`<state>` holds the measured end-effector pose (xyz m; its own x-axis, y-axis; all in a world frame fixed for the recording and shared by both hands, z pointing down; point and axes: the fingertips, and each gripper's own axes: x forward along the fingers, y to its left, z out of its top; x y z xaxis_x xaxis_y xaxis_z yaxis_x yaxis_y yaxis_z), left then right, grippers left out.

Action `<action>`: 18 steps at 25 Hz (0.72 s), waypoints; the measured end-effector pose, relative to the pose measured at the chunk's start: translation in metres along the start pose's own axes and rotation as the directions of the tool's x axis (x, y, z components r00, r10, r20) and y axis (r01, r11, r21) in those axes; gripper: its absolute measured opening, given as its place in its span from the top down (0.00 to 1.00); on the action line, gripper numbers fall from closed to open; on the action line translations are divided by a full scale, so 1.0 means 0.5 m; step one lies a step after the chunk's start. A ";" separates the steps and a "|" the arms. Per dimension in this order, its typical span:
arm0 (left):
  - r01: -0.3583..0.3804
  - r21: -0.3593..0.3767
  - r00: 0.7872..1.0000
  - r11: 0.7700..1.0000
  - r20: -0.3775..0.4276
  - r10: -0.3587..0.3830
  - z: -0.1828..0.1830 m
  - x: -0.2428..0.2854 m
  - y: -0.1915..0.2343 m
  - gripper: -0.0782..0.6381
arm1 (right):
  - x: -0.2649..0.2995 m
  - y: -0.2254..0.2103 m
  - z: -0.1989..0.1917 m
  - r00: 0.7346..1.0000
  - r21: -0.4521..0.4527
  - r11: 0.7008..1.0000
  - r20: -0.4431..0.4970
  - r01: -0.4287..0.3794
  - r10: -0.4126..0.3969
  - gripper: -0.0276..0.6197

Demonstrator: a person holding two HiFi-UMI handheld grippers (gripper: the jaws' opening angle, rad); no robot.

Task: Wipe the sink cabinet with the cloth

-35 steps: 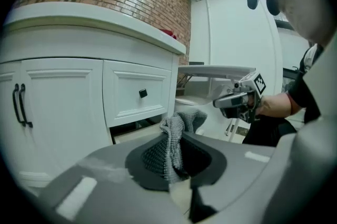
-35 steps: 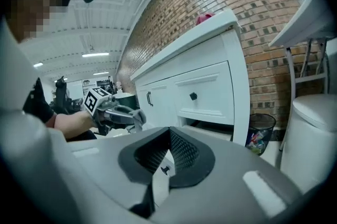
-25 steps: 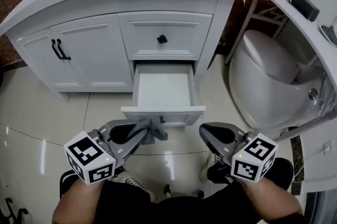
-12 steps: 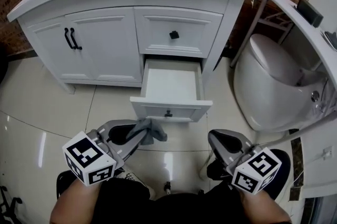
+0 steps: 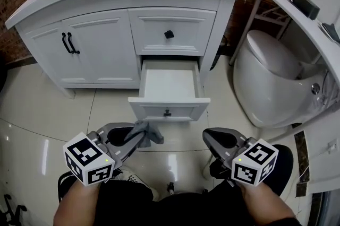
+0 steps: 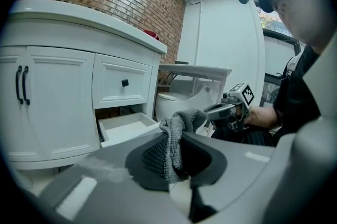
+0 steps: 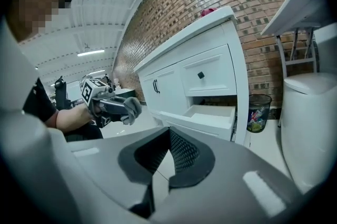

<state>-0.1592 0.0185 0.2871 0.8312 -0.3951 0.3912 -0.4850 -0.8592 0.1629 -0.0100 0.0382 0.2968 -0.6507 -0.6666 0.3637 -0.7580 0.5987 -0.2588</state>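
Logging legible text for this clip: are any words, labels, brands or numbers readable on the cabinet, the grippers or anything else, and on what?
No readable text in any view.
Left gripper and right gripper: black-and-white square marker patterns only, no letters or digits.
Bin: colourful contents, any print too small to read.

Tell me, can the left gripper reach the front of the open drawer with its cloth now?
Probably yes: the left gripper, shut on the cloth, hangs close before the open drawer, and nothing stands between them.
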 end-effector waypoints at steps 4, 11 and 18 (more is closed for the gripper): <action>0.024 0.013 0.999 1.000 -0.026 -0.023 -0.008 -0.004 -0.003 0.84 | 0.005 0.004 -0.007 1.000 0.002 1.000 -0.014 -0.008 0.008 0.95; 0.055 0.019 0.996 0.998 -0.067 -0.054 -0.027 0.005 -0.016 0.84 | 0.007 0.006 -0.008 1.000 0.006 1.000 -0.017 -0.015 0.015 0.95; 0.062 0.027 0.996 0.998 -0.063 -0.061 -0.019 0.009 -0.017 0.84 | 0.005 0.003 -0.010 1.000 0.005 1.000 -0.018 -0.016 0.016 0.95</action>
<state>-0.1538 0.0273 0.2961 0.8403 -0.3210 0.4369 -0.4246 -0.8908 0.1620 -0.0124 0.0396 0.3019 -0.6619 -0.6487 0.3757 -0.7477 0.6071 -0.2690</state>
